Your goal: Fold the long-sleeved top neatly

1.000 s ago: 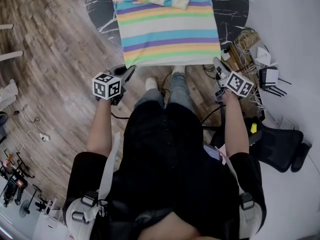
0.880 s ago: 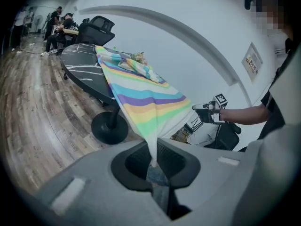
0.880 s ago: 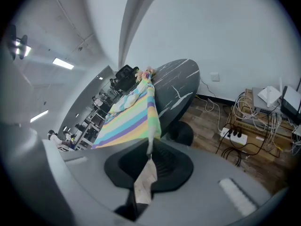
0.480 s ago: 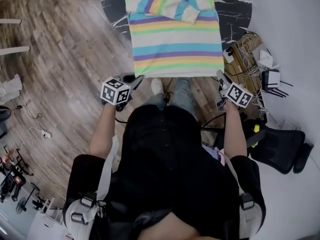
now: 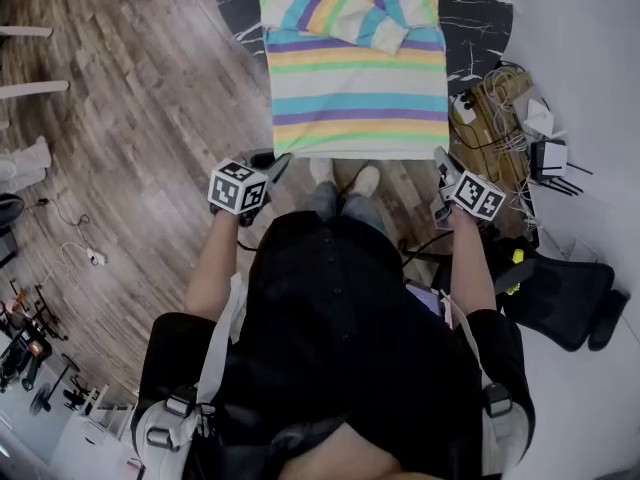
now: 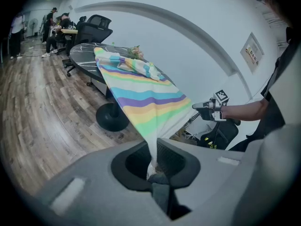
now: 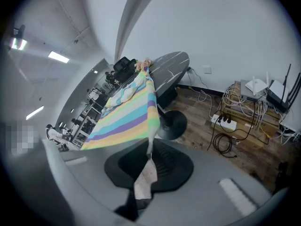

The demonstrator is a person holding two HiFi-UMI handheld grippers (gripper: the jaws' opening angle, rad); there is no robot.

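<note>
Dark marbled worktop [image 5: 478, 16] stands over a wood-plank floor [image 5: 130, 88], with a tangle of cables [image 5: 497, 98] off to the right; the striped long-sleeved top [image 5: 360, 83] lies on it, its sleeves [image 5: 372, 20] crossed over the far part of the body and its hem [image 5: 360, 150] reaching off the near edge toward the person; the left gripper [image 5: 278, 161] has its fingers clenched on the hem's left corner, and the right gripper [image 5: 440, 157] is clenched the same way on the right corner, a pinch of cloth showing between each pair in the gripper views; the fabric runs in a stretched sheet from the worktop down to both grips; the step in hand looks like the bottom-to-top fold, the hem to be carried over toward the collar; to do it well, hold the two corners level with each other and pulled gently apart so the hem stays straight, raise them together, not one ahead of the other, lay the hem squarely over the folded sleeves with the side edges lined up, and let go only once the cloth rests flat, since an early release would let a corner curl or drag the stripes askew
</note>
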